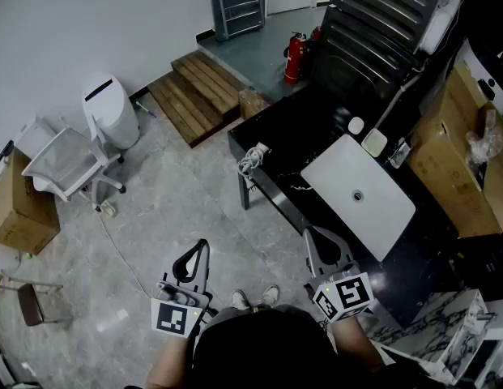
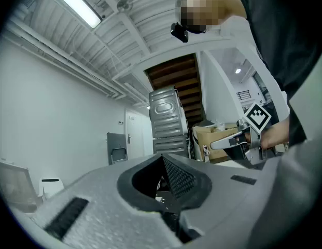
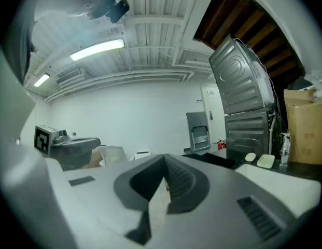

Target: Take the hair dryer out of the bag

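Standing off from the black table, the person holds both tools level and short of the work; the approach step is judged not yet begun.

1. Claw state: the left gripper is clenched with nothing between its jaws. The right gripper is likewise clenched and empty.
2. Task item: no hair dryer can be identified in any view. A white flat item lies along the table's near edge, just beyond the right gripper; it may be the bag, but this cannot be confirmed.
3. Next move, as a judgement: bring the right gripper forward over the near edge and release its jaws before reaching the white item.
4. Clearances: a coiled white cable sits at the table's left corner. A cardboard box crowds the right edge. Open floor lies left of the table, so the left side gives the freer path.
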The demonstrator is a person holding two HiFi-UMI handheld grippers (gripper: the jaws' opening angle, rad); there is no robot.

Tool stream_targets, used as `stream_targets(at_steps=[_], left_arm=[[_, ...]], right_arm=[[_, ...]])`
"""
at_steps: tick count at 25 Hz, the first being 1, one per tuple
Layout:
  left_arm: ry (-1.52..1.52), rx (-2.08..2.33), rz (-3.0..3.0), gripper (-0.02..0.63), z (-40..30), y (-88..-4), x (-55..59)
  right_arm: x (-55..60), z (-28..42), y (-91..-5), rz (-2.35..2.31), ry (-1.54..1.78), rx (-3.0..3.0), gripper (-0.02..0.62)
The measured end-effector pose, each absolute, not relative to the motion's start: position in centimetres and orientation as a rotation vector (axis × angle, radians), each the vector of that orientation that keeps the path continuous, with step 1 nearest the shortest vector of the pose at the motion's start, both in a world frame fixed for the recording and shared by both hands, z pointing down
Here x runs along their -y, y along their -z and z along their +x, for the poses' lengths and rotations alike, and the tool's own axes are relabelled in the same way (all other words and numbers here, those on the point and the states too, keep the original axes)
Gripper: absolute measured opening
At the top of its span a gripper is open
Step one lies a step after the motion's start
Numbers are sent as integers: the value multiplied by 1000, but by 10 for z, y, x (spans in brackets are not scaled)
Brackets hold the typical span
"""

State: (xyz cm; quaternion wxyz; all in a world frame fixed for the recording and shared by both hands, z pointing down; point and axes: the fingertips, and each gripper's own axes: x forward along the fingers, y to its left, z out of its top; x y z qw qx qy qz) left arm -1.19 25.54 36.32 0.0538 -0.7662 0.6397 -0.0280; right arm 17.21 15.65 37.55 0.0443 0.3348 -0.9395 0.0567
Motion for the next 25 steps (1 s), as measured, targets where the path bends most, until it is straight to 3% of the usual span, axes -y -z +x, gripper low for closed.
stream_targets(at_steps=[25], left_arm=[[201,-2008,-2225,21,-18,-363,-250]], right_arm=[[-146,169,-399,876,-356,2961,12]])
